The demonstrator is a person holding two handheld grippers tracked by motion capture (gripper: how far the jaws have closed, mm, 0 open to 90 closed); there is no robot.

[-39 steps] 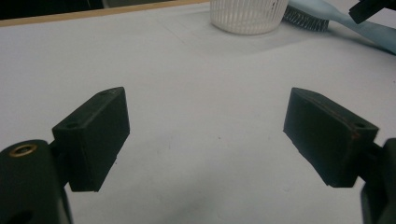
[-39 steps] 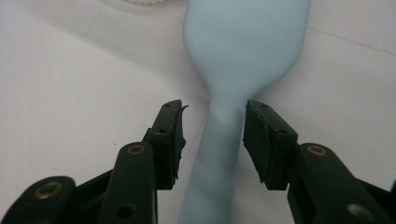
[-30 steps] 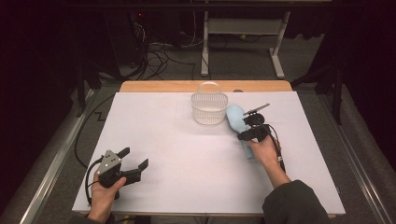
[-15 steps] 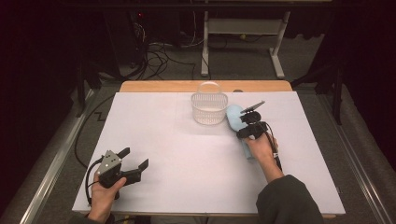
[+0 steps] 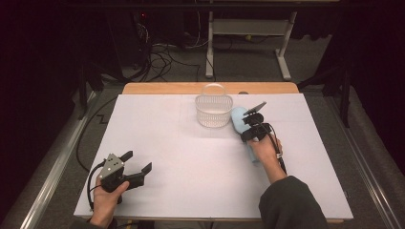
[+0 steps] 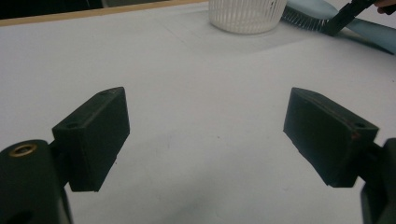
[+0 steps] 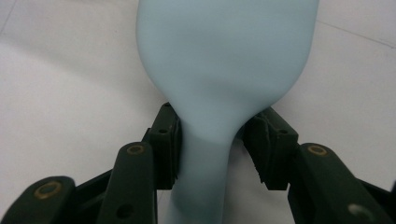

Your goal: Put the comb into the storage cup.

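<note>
1. I had the right gripper (image 5: 251, 128) just right of centre in the high view, with its jaws set on either side of the narrow neck of the pale blue brush (image 7: 224, 70). In the right gripper view the pads stood against the neck on both sides; I judged it a grip on the brush, though not a hard squeeze.

2. The brush lay on the white table (image 5: 191, 157), its broad head just to the right of the white basket (image 5: 213, 111) in the upper middle of the high view and its handle running down toward my right hand (image 5: 265, 150). In the left gripper view its dark bristles (image 6: 306, 21) showed at the upper right, close beside the basket; I could not tell whether they touched it.

3. The left gripper (image 5: 135, 167) rested at the lower left of the high view, jaws wide apart over bare table, holding nothing, well apart from the work.

4. To do this step well, I judged the pads should close squarely on the neck, where the handle is thinnest, so the brush could not swivel.

5. I would lift straight up first, since the head sat near the basket wall and a sideways pull could nudge the light basket.

6. The handle looked smooth, so I expected it to slip under a loose hold.
</note>
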